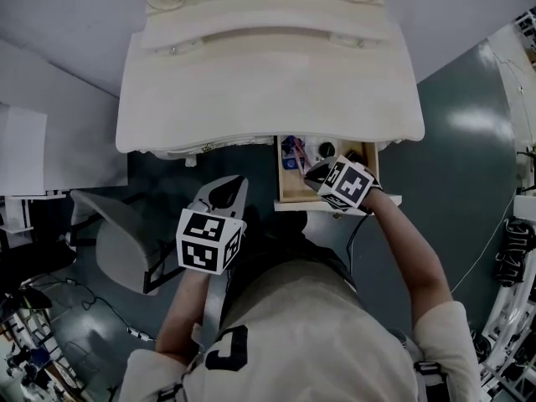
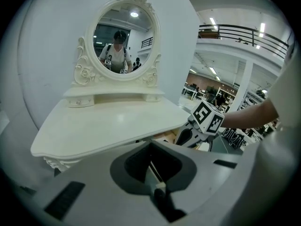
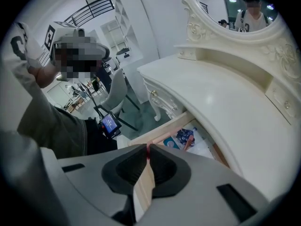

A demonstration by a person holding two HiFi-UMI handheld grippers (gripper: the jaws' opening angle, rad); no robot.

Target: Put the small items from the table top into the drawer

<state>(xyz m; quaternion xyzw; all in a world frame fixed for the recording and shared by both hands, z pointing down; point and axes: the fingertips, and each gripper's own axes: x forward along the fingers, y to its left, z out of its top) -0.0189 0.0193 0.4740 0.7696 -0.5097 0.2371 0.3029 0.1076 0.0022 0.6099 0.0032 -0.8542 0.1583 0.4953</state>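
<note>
Hovers right gripper [image 1: 311,174], jaws pressed together, over the open drawer [image 1: 282,187] of small items [image 1: 295,153]; holds left gripper [image 1: 226,188], jaws likewise closed, before the white dressing table [image 1: 268,82]

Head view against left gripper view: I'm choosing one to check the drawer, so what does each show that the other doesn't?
Only the head view: the small items inside the open drawer, and the grey chair. Only the left gripper view: the oval mirror glass. Both: the white table top and the right gripper at the drawer.

Head view dim, glare on floor [image 1: 469,124]; gripper views fisheye-warped, dark corners.
</note>
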